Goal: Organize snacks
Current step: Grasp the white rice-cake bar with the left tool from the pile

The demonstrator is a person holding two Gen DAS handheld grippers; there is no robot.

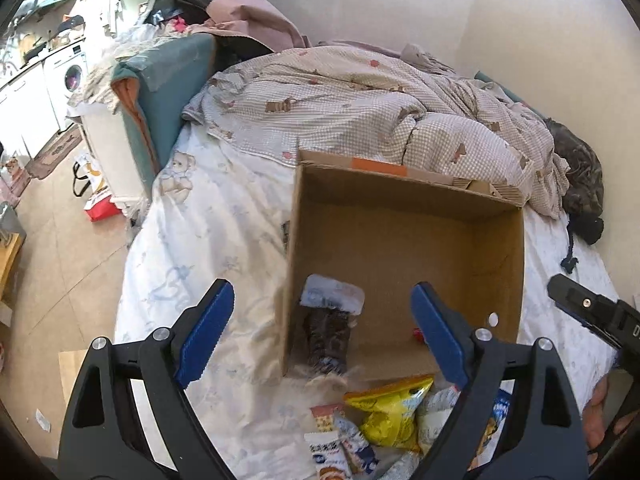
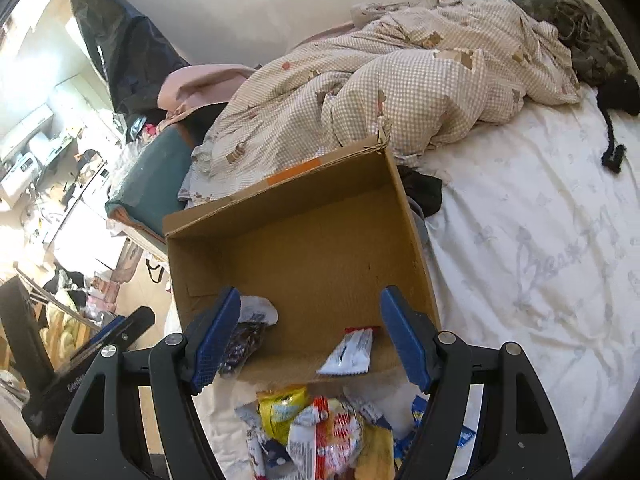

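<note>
An open cardboard box (image 1: pixel 420 200) stands on the bed; it also shows in the right wrist view (image 2: pixel 280 208). Inside lie a dark snack pack with a white top (image 1: pixel 330 320) at the left and a white and red packet (image 2: pixel 352 352) at the right. A pile of snack packets with a yellow bag (image 1: pixel 392 408) lies on the sheet just before the box, also in the right wrist view (image 2: pixel 320 428). My left gripper (image 1: pixel 322 332) is open and empty above the box's near left corner. My right gripper (image 2: pixel 312 340) is open and empty over the box's near edge.
A crumpled checked duvet (image 1: pixel 360 104) lies behind the box. A dark garment (image 1: pixel 580 184) lies at the far right of the bed. The bed's left edge drops to a floor with a red bag (image 1: pixel 100 208). A teal cushion (image 1: pixel 168 92) stands at the bed's far left.
</note>
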